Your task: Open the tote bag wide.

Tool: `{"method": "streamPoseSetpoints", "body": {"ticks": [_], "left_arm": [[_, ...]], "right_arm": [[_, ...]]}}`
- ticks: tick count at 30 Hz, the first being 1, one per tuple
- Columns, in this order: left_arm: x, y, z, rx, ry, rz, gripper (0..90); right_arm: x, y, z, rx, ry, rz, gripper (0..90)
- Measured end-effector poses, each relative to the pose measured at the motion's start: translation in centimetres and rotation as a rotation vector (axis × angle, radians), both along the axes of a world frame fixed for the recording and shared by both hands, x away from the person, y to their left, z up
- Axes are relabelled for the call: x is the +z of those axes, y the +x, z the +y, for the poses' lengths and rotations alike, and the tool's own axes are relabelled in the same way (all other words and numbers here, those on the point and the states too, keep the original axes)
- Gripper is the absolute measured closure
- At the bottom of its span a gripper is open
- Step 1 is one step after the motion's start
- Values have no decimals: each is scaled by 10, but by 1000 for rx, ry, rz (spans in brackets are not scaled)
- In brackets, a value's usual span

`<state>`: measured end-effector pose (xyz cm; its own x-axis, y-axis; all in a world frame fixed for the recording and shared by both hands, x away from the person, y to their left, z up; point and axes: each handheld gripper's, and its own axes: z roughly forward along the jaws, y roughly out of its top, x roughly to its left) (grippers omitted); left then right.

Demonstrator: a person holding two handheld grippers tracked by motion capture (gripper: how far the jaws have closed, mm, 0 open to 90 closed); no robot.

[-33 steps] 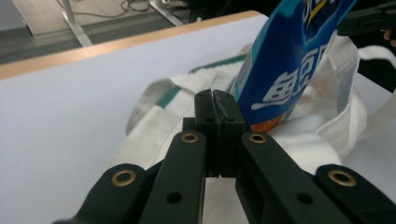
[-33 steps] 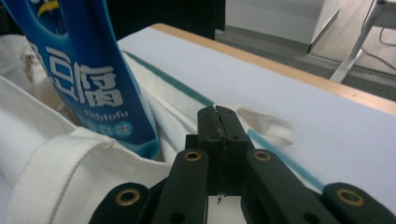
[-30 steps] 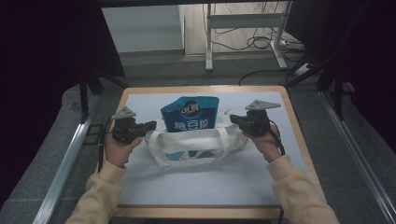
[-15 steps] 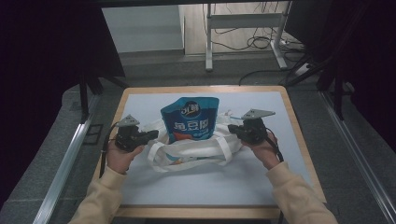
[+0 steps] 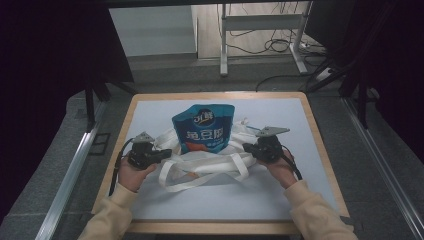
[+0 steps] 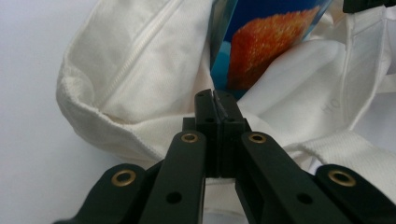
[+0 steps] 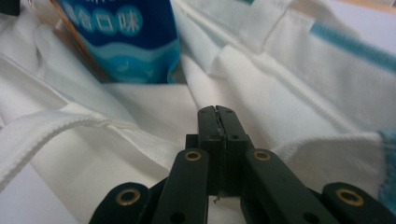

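both grippers, left gripper (image 5: 161, 154) and right gripper (image 5: 248, 148), clamped tight on the bag (image 5: 200, 165) rim, have sunk to the table (image 5: 280, 195); the pouch (image 5: 203, 128) now stands exposed, so lowering looks nearly done.

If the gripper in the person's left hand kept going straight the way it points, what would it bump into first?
The left gripper, jaws shut on the white cloth bag's edge, points into its opening. Straight on it would likely meet the blue snack pouch standing inside, though depth is hard to judge.

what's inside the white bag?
A blue pouch stands in the white bag, its top sticking out. Its lower part and anything beneath it are hidden by the cloth.
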<state>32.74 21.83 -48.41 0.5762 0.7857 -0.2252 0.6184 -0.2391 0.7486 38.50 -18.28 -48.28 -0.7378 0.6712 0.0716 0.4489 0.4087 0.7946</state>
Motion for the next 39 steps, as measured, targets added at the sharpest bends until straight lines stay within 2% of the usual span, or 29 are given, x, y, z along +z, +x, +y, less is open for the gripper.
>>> {"method": "streamPoseSetpoints", "body": {"ticks": [7, 14, 19, 31, 34, 39], "left_arm": [[-11, -5, 0, 0, 10, 17, 899], [-21, -7, -4, 1, 35, 22, 900], [-24, -7, -4, -2, 31, 27, 900], [-25, -7, -4, 1, 27, 21, 900], [-18, -10, -6, 2, 44, -23, 899], [0, -9, -10, -14, 31, -66, 899]], "right_arm": [[-11, -7, -2, 8, -19, 15, 892], [-28, -12, -4, 16, -30, 50, 893], [-36, -14, -2, 18, -50, 67, 893], [-38, -14, -2, 12, -43, 63, 893], [-33, -15, -2, 6, -30, 46, 892], [-14, -18, 2, 12, 12, -3, 892]]}}
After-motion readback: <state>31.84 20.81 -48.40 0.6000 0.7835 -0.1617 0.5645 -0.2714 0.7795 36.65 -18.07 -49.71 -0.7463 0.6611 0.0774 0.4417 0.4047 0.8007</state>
